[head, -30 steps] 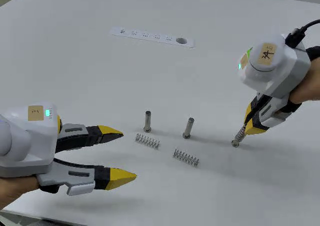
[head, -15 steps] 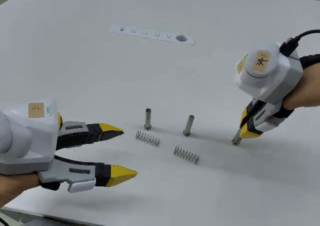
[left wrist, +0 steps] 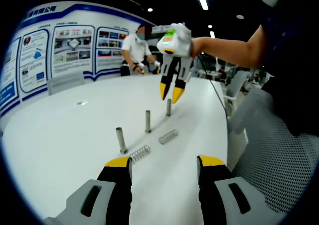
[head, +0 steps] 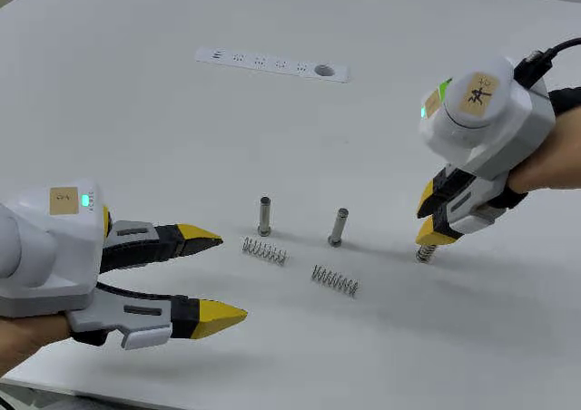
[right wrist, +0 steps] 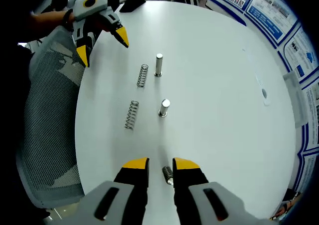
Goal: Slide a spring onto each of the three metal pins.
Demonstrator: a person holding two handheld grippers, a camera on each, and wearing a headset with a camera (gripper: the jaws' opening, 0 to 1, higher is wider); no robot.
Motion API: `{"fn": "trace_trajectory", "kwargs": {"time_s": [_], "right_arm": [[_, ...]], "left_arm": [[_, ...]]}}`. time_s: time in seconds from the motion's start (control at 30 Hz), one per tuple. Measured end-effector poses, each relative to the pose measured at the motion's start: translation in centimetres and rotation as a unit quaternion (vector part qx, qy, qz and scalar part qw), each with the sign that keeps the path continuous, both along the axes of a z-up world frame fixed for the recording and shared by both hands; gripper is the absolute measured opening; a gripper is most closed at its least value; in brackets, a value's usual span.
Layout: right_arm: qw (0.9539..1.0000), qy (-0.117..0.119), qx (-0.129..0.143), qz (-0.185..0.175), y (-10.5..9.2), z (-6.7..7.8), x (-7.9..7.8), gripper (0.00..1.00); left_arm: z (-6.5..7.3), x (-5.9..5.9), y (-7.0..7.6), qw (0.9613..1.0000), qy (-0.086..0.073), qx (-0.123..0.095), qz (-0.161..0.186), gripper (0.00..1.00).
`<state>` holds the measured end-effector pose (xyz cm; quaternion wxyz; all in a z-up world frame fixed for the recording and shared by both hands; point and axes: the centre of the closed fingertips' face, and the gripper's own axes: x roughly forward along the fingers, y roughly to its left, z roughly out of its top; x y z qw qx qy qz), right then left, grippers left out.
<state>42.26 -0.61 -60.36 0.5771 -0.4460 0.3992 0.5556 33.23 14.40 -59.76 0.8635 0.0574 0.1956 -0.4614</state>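
Fingers of my left gripper (head: 231, 277) gape wide and empty over the near worktop (head: 136, 138). Past them one loose spring (head: 264, 250) lies just before the left pin (head: 264, 216), a second spring (head: 335, 281) before the middle pin (head: 338, 227), both pins bare and upright. At right, my right gripper (head: 426, 221) hangs over the third pin (head: 423, 258). The right gripper view shows its fingers slightly parted, the fitted spring (right wrist: 168, 173) standing in the gap.
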Motion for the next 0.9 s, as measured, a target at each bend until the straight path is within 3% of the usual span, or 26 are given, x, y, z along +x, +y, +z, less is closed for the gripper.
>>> {"fn": "trace_trajectory", "kwargs": {"time_s": [0.13, 0.4, 0.9], "right_arm": [[0.9997, 0.015, 0.017, -0.005, 1.5, -0.6, -1.3, 0.19], [0.9992, 0.037, 0.016, -0.007, 3.1, -2.8, -3.3, 0.17], [0.9970, 0.056, 0.038, -0.037, 5.3, -5.4, -4.4, 0.15]], "left_arm": [[0.1, 0.0, -0.1, 1.0000, -0.001, -0.001, -0.001, 0.53], [0.2, 0.0, -0.1, 1.0000, -0.002, 0.001, -0.004, 0.53], [0.2, -0.2, -0.2, 1.0000, -0.002, 0.003, -0.008, 0.52]]}}
